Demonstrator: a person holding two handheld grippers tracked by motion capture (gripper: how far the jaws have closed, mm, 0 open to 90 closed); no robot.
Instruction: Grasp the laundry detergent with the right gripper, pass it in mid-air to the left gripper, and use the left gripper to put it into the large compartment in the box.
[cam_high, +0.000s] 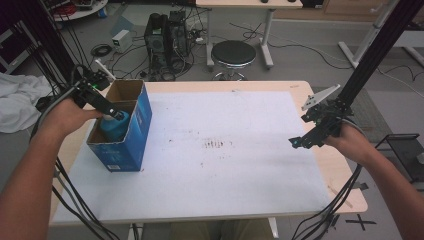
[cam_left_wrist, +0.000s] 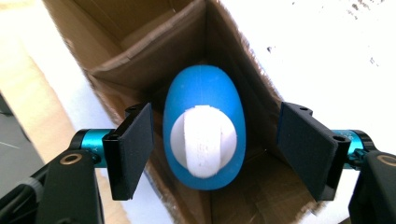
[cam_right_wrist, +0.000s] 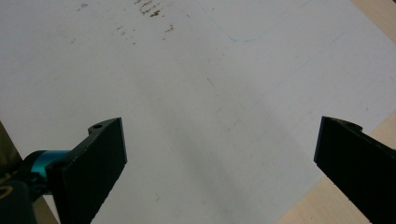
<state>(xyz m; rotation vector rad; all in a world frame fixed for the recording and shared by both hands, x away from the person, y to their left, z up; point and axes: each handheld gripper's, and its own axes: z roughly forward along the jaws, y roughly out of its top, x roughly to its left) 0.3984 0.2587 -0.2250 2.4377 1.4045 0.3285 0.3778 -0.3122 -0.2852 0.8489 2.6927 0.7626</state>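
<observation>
Cardboard made up the blue box (cam_high: 131, 131) at the left of the worktop (cam_high: 240, 165), split into two compartments. A blue bottle (cam_left_wrist: 204, 126) with a white cap (cam_left_wrist: 203, 140) stood upright in the near compartment; the far one looked bare. The left gripper (cam_left_wrist: 212, 149) hung over the bottle, its fingers (cam_left_wrist: 133, 147) spread on either side without touching it. The right gripper (cam_right_wrist: 219, 168) hovered at the right over the white sheet (cam_right_wrist: 196, 93), fingers wide apart, holding nothing.
</observation>
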